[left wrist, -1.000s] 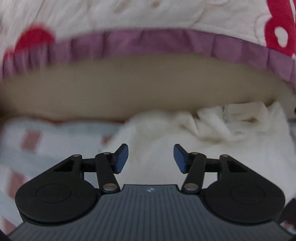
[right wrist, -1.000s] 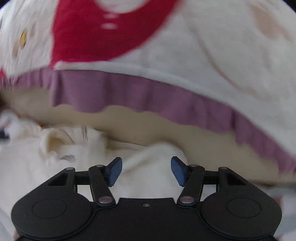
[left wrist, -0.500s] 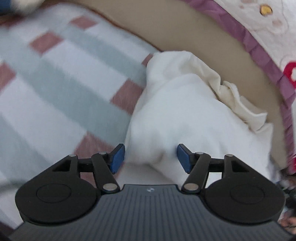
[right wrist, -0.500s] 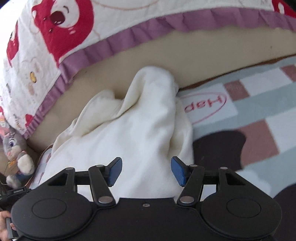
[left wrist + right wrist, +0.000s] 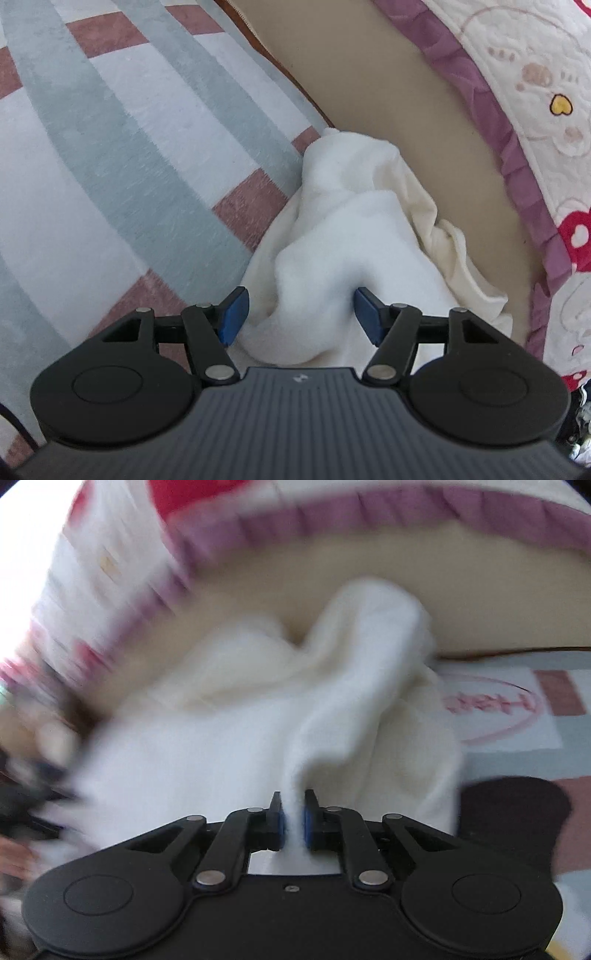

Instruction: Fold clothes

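Right gripper (image 5: 292, 819) fingers pinching fold of white garment (image 5: 343, 686). Left gripper (image 5: 300, 314) fingers spread, straddling garment ridge on checked rug (image 5: 110, 140).

White garment (image 5: 343, 236) between spread hand-held gripper (image 5: 300, 312)

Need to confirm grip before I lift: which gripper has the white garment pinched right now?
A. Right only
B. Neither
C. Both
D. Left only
A. The right gripper has its jaws shut on a ridge of the white garment, while the left gripper has its jaws wide open, with the garment bunched loosely between them.
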Demonstrator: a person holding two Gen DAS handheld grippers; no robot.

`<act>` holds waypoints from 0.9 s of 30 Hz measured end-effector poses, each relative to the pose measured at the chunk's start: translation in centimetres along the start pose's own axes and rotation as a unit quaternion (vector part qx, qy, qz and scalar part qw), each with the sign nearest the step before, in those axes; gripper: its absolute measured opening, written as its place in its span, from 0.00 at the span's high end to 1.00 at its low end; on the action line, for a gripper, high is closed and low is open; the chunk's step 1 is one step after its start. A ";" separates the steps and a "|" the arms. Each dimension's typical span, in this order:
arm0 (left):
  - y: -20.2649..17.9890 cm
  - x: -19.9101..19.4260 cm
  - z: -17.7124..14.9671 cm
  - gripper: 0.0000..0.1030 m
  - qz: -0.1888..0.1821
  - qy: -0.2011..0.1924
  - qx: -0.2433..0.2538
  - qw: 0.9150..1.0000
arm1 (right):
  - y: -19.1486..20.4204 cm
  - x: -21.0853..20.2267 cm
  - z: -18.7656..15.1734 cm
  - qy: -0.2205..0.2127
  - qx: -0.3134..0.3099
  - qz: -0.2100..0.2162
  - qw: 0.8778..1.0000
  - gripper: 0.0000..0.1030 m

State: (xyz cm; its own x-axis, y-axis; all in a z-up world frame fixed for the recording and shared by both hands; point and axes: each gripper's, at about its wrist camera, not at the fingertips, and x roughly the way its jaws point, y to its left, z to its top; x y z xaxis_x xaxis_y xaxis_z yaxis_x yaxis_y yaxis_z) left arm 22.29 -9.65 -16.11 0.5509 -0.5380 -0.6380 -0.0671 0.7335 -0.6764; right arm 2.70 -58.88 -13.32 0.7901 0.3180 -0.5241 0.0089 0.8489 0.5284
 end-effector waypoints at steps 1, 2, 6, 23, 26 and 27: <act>-0.2 -0.1 -0.1 0.39 -0.001 -0.005 0.009 1.000 | 0.1 -1.7 0.3 -0.017 0.006 0.042 0.999 0.88; -0.4 -0.3 -0.2 0.39 0.000 -0.009 0.018 1.000 | 0.2 -3.1 0.6 -0.023 -0.001 0.051 0.998 0.89; -0.5 0.1 -0.7 0.38 0.012 -0.004 0.032 0.999 | -0.3 -3.7 0.3 0.032 -0.052 -0.054 0.997 0.91; -0.8 0.5 -1.7 0.17 0.059 -0.077 0.011 0.995 | -4.0 -4.7 -7.9 0.002 0.262 -0.078 0.962 0.33; -0.9 0.8 -2.3 0.16 0.032 -0.055 0.003 0.998 | -4.7 -3.5 -7.6 -0.025 0.300 -0.046 0.952 0.33; -0.5 1.0 -2.6 0.16 0.009 -0.038 -0.017 0.999 | -4.9 -3.3 -7.5 -0.040 0.312 -0.055 0.948 0.33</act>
State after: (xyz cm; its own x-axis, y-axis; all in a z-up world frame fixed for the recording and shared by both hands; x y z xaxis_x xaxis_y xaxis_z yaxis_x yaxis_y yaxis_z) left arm 20.70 -11.60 -17.36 0.6105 -0.4916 -0.6210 -0.1038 0.7276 -0.6781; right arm -4.56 -60.97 -19.18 0.8071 0.1876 -0.5599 0.4349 0.4525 0.7785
